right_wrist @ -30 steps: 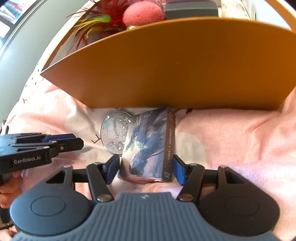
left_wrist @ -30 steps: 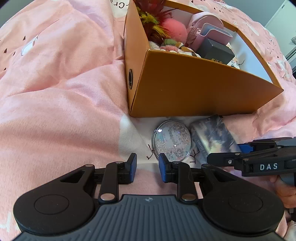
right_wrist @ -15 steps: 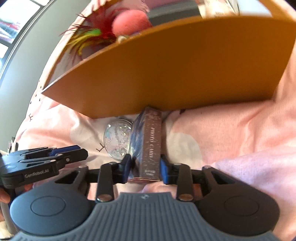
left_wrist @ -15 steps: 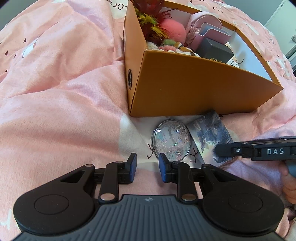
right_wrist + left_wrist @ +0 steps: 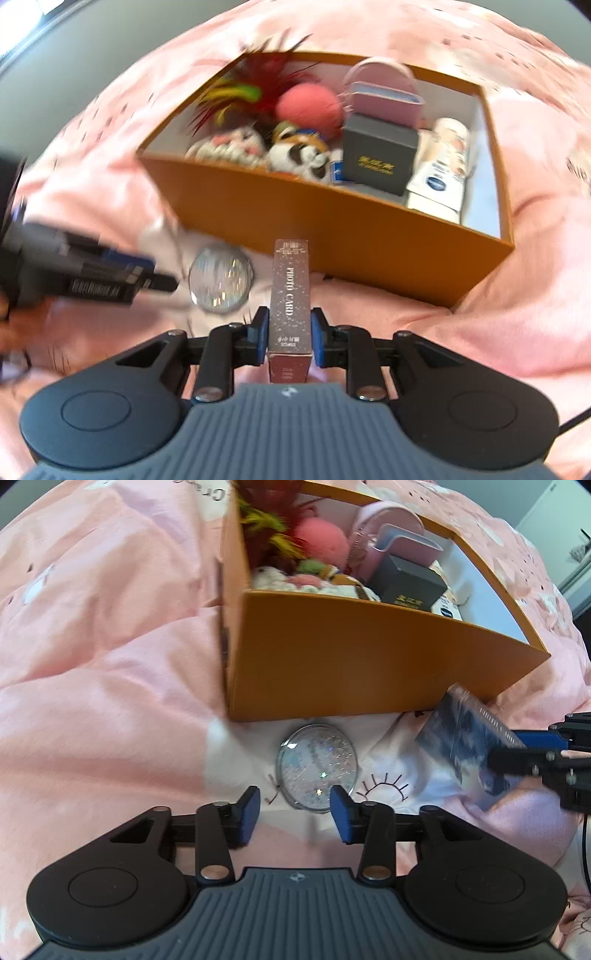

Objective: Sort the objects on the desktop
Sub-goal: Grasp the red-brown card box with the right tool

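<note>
My right gripper (image 5: 289, 332) is shut on a dark photo card box (image 5: 290, 291), held on edge above the pink bedding; it also shows in the left wrist view (image 5: 467, 746), lifted in front of the orange box (image 5: 369, 664). My left gripper (image 5: 294, 808) is open and empty, its fingertips on either side of the near edge of a round glitter compact (image 5: 317, 766) that lies on the bedding. The compact also shows in the right wrist view (image 5: 221, 280), with the left gripper (image 5: 110, 275) beside it.
The orange box (image 5: 332, 221) holds feathers, a pink ball (image 5: 308, 105), plush toys, a dark cube box (image 5: 378, 158), a pink pouch and a white tube (image 5: 441, 177). Rumpled pink bedding (image 5: 92, 664) surrounds everything.
My right gripper has closed on the photo card box, turned it on edge and raised it off the bedding. My left gripper has opened wider and moved up to the compact.
</note>
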The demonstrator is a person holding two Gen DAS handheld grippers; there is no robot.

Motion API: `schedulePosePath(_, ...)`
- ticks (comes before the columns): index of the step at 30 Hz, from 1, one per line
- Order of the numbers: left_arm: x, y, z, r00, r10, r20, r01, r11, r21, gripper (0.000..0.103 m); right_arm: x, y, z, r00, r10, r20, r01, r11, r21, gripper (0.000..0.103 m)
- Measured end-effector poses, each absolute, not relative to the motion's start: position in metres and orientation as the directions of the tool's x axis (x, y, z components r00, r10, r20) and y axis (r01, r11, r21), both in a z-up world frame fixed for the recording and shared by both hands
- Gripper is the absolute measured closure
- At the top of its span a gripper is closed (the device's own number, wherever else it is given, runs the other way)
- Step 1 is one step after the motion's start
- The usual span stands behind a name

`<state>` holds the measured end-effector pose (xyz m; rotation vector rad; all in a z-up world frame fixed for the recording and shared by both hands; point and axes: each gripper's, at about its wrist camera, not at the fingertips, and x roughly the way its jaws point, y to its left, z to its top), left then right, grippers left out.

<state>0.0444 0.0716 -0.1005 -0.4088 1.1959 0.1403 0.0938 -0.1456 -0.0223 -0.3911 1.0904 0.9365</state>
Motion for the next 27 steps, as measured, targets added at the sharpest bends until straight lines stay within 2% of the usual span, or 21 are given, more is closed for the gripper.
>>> schedulePosePath(5,0.06,0.072,-0.113,0.324,-0.108,-0.94,-0.339,0.914,-0.222,0.054,0.092,-0.141,-0.043,0.144,0.408,-0.902,-0.81,0.571,0.129,0.077)
schedulePosePath(9,0.062,0.082,-0.123,0.316,-0.157,-0.936,-0.382,0.881,-0.277,0.054,0.089,-0.14,-0.056,0.147,0.388,-0.91,-0.809,0.576,0.115,0.075)
schedulePosePath(18,0.072,0.092,-0.146,0.313,-0.202,-0.928,-0.443,0.833,-0.331,0.052,0.09,-0.154,-0.05,0.144,0.405,-0.903,-0.797,0.588,0.137,0.071)
schedulePosePath(24,0.08,0.089,-0.159,0.329,-0.231,-0.916,-0.43,0.827,-0.363,0.037,0.09,-0.156,-0.058,0.114,0.392,-0.913,-0.79,0.593,0.156,0.07)
schedulePosePath(27,0.081,0.086,-0.161,0.335,-0.229,-0.914,-0.414,0.835,-0.362,0.034,0.087,-0.155,-0.06,0.114,0.381,-0.918,-0.795,0.589,0.146,0.071)
